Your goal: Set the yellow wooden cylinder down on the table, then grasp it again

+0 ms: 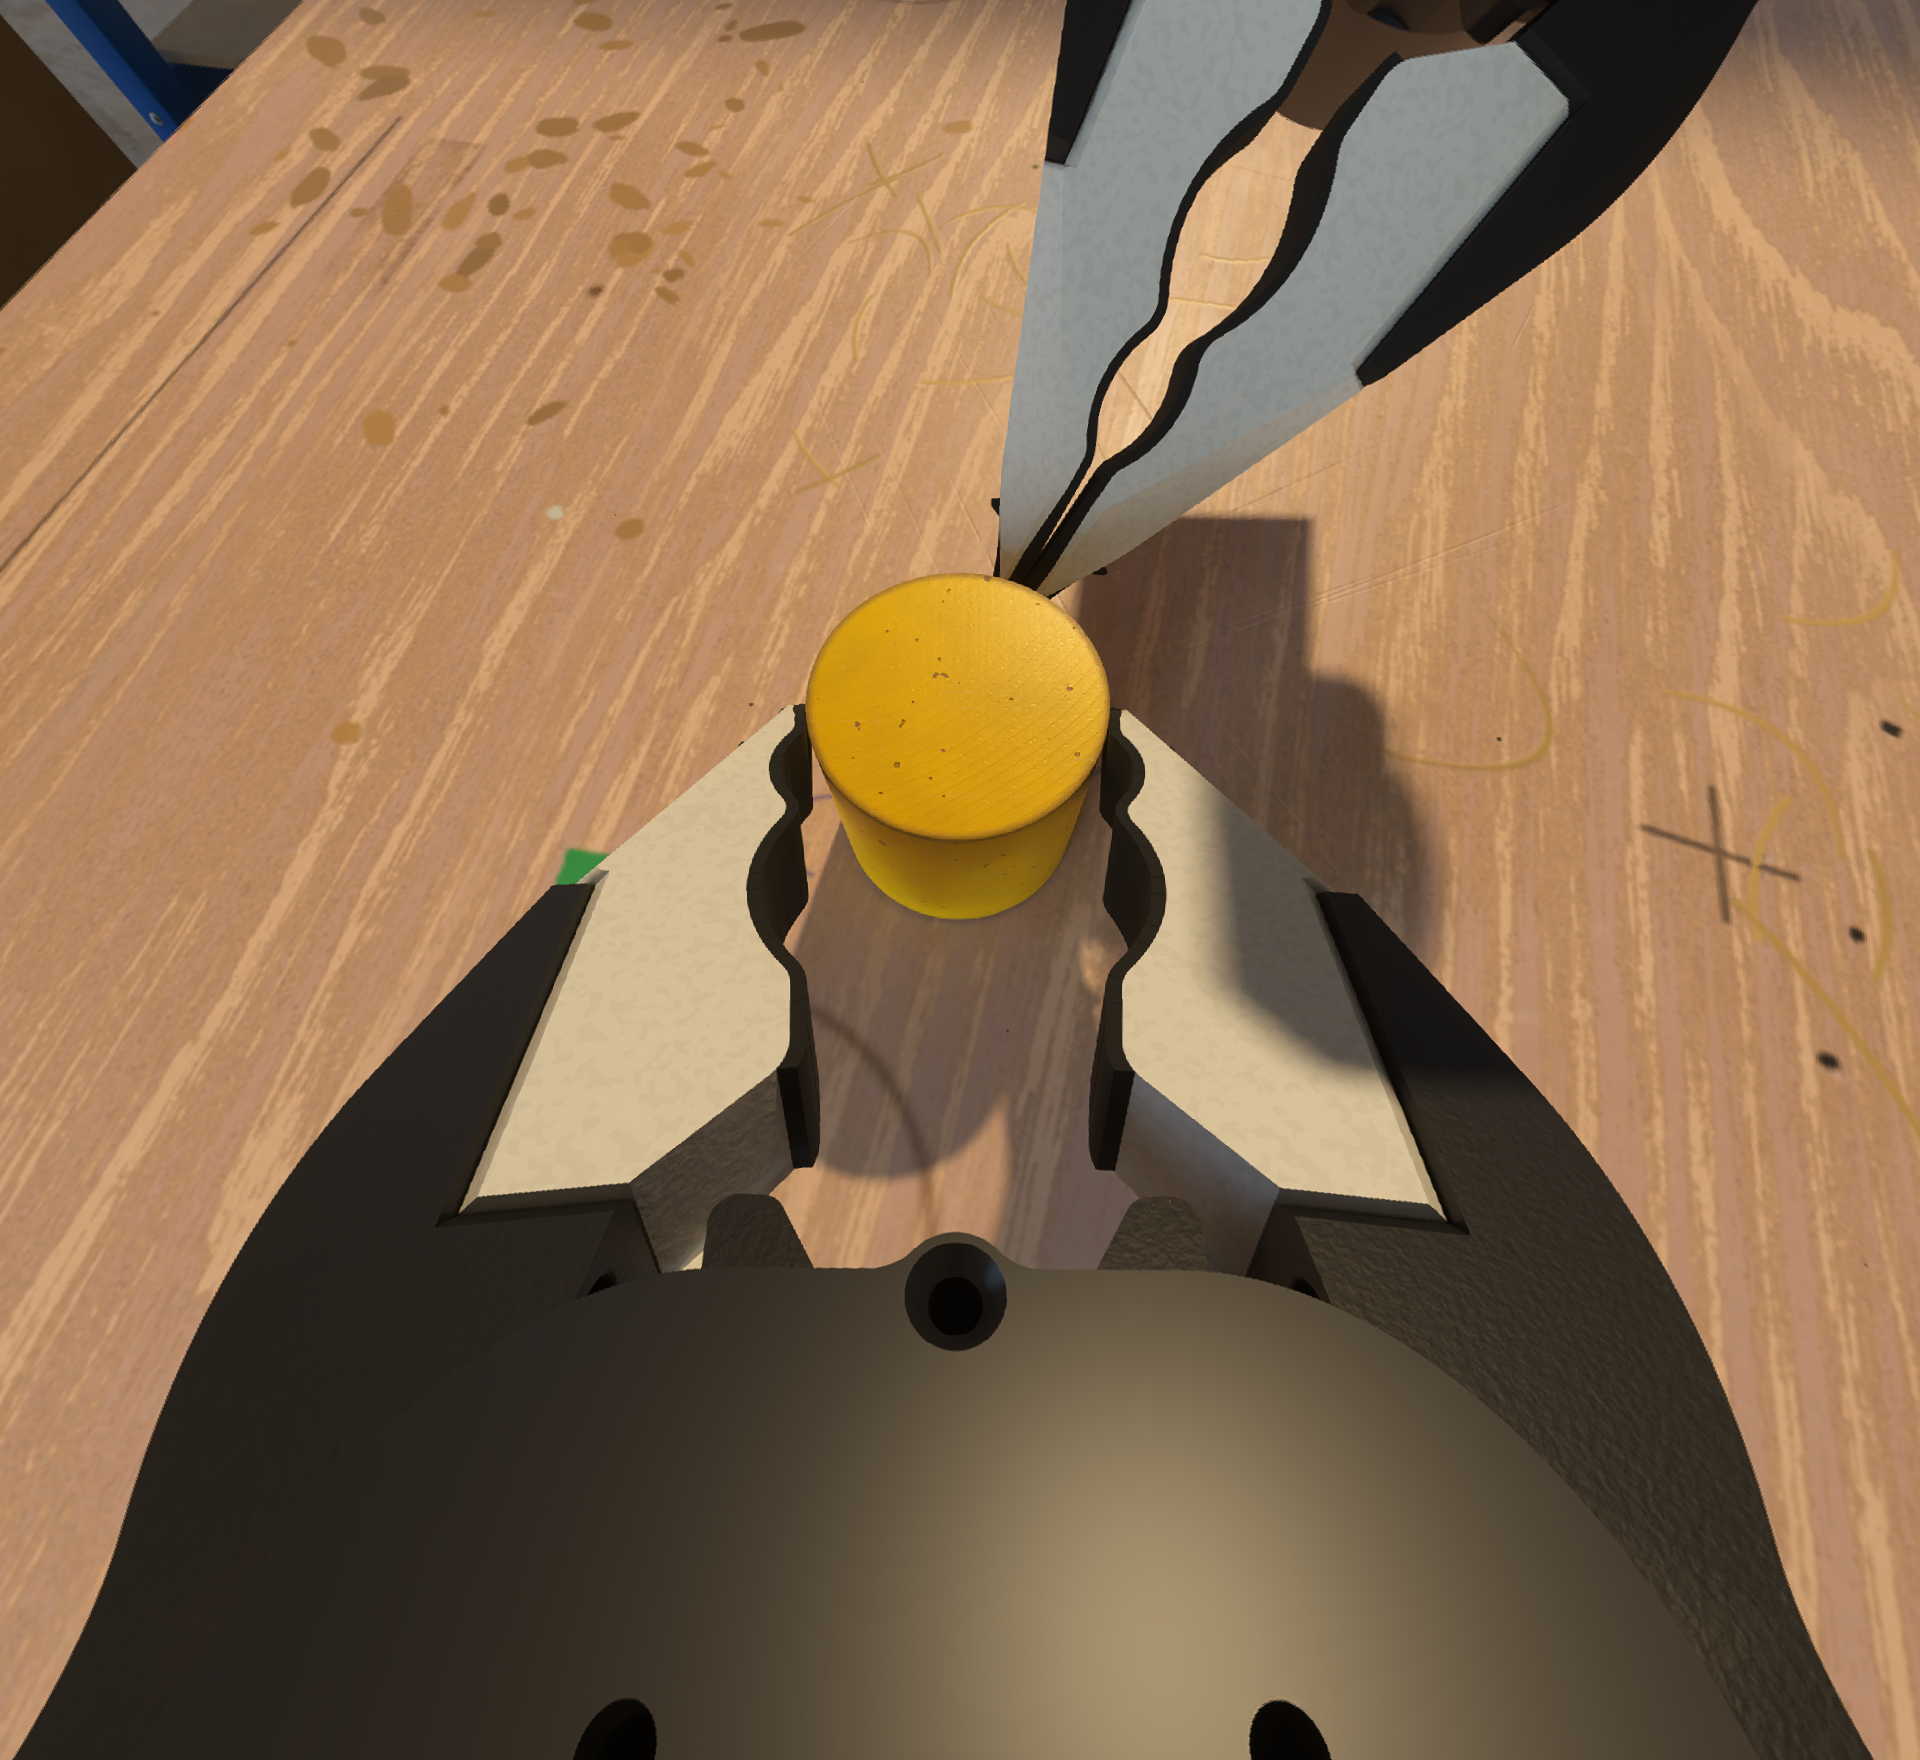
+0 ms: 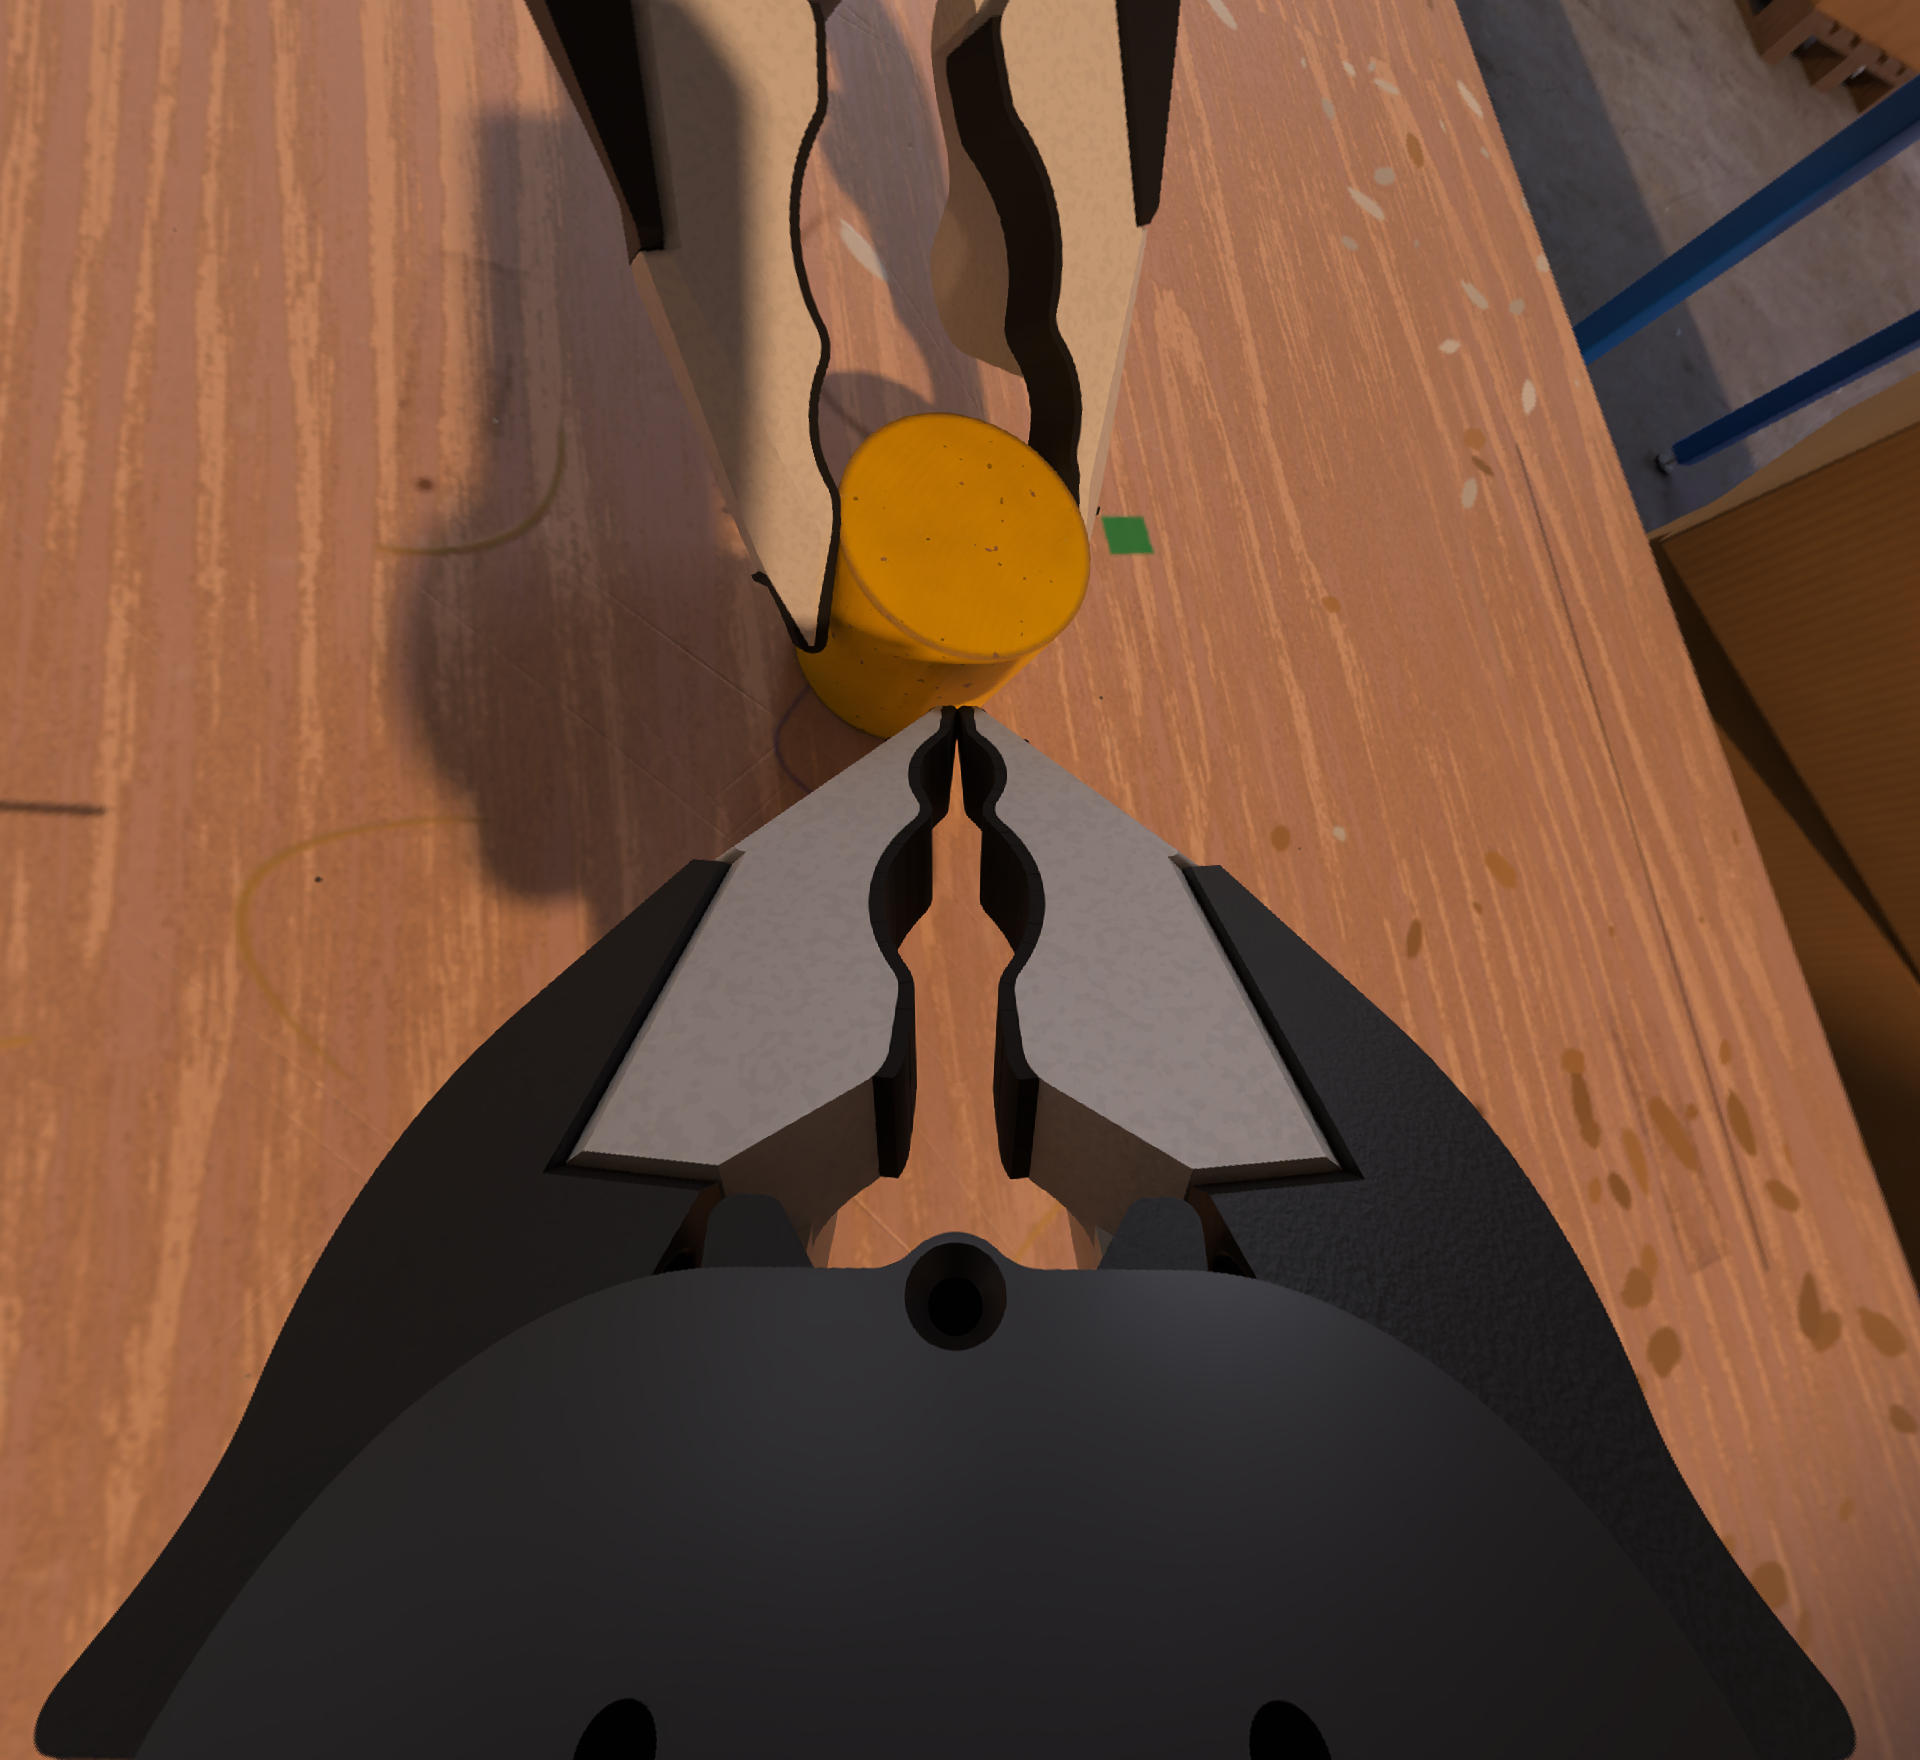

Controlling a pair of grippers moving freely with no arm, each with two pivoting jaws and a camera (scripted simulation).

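Note:
The yellow wooden cylinder (image 1: 956, 754) stands upright between the fingertips of my left gripper (image 1: 956, 723), which is shut on its sides near the top. Its base looks level with the wooden table (image 1: 416, 567). In the right wrist view the cylinder (image 2: 966, 536) looks slightly tilted, with the left gripper (image 2: 940, 567) reaching in from the far side. My right gripper (image 2: 956, 718) is shut and empty, its tips against the cylinder's lower side. It also shows in the left wrist view (image 1: 1023, 572), at the cylinder's far edge.
A small green square (image 2: 1125, 534) lies on the table just beside the cylinder, and shows in the left wrist view (image 1: 577, 863). The table's edge runs along the right of the right wrist view, with blue frame legs (image 2: 1745, 224) and a brown box (image 2: 1818, 671) beyond it.

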